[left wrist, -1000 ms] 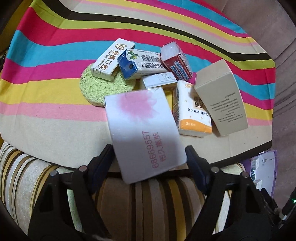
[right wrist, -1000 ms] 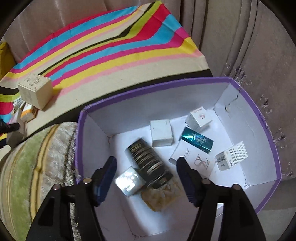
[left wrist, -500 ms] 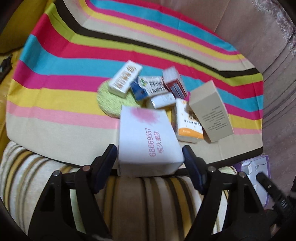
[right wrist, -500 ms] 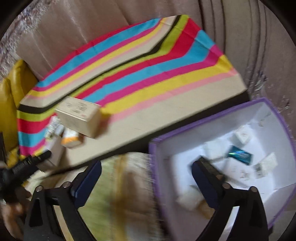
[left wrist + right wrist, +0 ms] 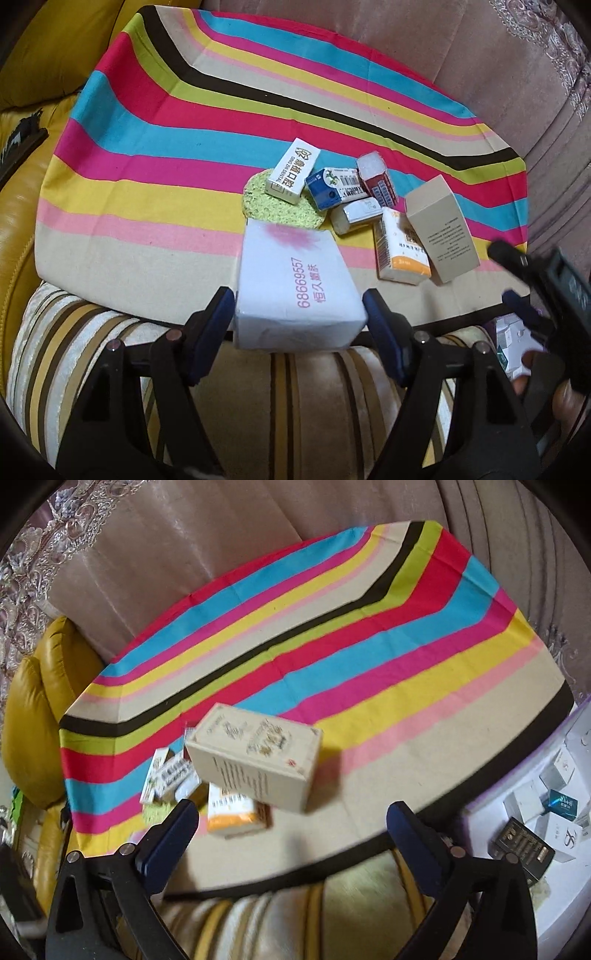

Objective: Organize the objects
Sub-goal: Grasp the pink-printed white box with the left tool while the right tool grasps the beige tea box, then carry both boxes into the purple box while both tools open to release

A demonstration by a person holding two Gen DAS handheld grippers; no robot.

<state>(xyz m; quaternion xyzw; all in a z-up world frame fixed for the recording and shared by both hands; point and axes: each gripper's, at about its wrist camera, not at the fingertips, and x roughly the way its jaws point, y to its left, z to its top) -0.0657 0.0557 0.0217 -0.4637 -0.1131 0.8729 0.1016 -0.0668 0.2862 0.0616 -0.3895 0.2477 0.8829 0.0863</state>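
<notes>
My left gripper (image 5: 297, 299) is shut on a white soft pack (image 5: 295, 273) with pink print, held above the near edge of the striped cloth (image 5: 166, 147). Beyond it lie a green sponge (image 5: 280, 210), a white carton (image 5: 293, 171), a blue-white carton (image 5: 334, 188), a red box (image 5: 376, 181), a small white box (image 5: 356, 214), an orange-white pack (image 5: 400, 247) and a beige box (image 5: 439, 232). My right gripper (image 5: 291, 812) hangs near the beige box (image 5: 255, 757), its jaws opening with nothing between them.
A purple-rimmed white box (image 5: 576, 731) holding several small cartons stands at the right, beside the cloth. A striped cushion (image 5: 295, 406) lies below both grippers, and a yellow leather seat (image 5: 22, 184) is on the left. A curtain hangs behind the cloth.
The left gripper has drawn back and risen a little with the white pack. The right gripper swung left from over the purple box to the cloth, and its jaws widened.
</notes>
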